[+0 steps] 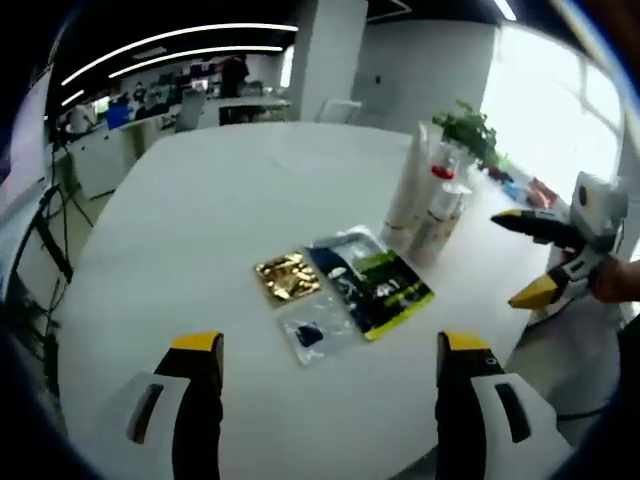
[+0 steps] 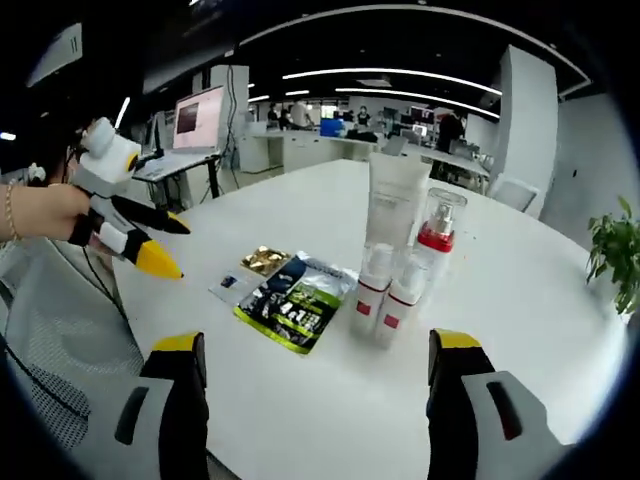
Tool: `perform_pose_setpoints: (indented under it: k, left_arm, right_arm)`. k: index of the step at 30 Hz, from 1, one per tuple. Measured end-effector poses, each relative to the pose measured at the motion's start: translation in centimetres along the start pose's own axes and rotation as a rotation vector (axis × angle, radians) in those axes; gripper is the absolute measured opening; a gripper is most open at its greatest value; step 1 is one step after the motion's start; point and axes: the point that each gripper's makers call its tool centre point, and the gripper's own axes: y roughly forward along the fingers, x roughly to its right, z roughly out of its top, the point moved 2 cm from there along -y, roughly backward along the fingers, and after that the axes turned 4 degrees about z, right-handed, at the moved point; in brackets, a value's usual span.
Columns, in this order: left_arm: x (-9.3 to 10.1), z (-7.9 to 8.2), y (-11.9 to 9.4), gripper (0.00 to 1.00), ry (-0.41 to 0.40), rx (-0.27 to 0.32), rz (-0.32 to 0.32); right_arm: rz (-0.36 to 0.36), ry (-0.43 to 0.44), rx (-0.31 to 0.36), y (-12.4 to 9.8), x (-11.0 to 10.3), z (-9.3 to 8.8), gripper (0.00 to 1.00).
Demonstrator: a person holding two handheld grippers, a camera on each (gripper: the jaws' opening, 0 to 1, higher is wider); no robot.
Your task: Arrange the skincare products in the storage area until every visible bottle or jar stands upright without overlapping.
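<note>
Left gripper view looked over a white table [image 1: 200, 220]. Left gripper [image 1: 330, 400] sat low in frame, jaws spread wide with nothing between them, hovering above the near table edge. Going left to right on the table: a gold foil sachet [image 1: 287, 276], just below it a small clear sachet [image 1: 312, 333] with a dark blue patch, then a dark packet with green print [image 1: 375, 283] touching both. Beyond the packet stood the skincare cluster: a tall white tube [image 1: 410, 185], a clear pump bottle with a red collar [image 1: 440, 195] and small bottles at the base, all upright and packed close. A potted plant [image 1: 468, 128] stood behind them. Far right, the right gripper [image 1: 535, 258] came in held by a hand [image 1: 612, 280], yellow-tipped jaws apart, clear of the bottles.

Right gripper view: the left gripper [image 2: 160, 245] entered at the left, jaws parted, holding nothing. Sachets and green-print packet [image 2: 292, 303] lay flat mid-table. Right of them two small white bottles with red labels [image 2: 385, 295] stood upright, touching, in front of the tube [image 2: 392, 205] and pump bottle [image 2: 435, 235]. Right gripper [image 2: 318, 400] at the bottom had jaws spread, empty.
</note>
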Motion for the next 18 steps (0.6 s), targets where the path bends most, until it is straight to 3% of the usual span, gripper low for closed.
perform_pose_setpoints:
  k: [3, 5, 10, 14, 18]
  left_arm:
    - [0.5, 0.0, -1.3, 0.94, -0.018, 0.014, 0.006]
    - [1.5, 0.2, -2.2, 0.99, -0.044, 0.033, -0.024]
    - [3.6, 1.1, -4.7, 0.99, -0.016, 0.089, -0.036]
    - [3.8, 1.1, -5.5, 0.99, 0.007, 0.106, -0.002]
    - [3.9, 1.2, -5.6, 0.99, -0.019, 0.148, -0.001]
  right_arm:
    - [-0.022, 0.014, 0.004, -1.5, 0.6, -0.5, 0.98]
    - [-0.047, 0.015, 0.014, -2.6, 1.0, -0.6, 1.0]
    - [-0.064, 0.023, 0.03, -4.5, 0.9, -0.9, 1.0]
    - [-0.066, 0.036, 0.041, -5.2, 0.7, -1.3, 1.0]
    - [-0.078, 0.032, 0.053, -5.6, 0.7, -1.3, 1.0]
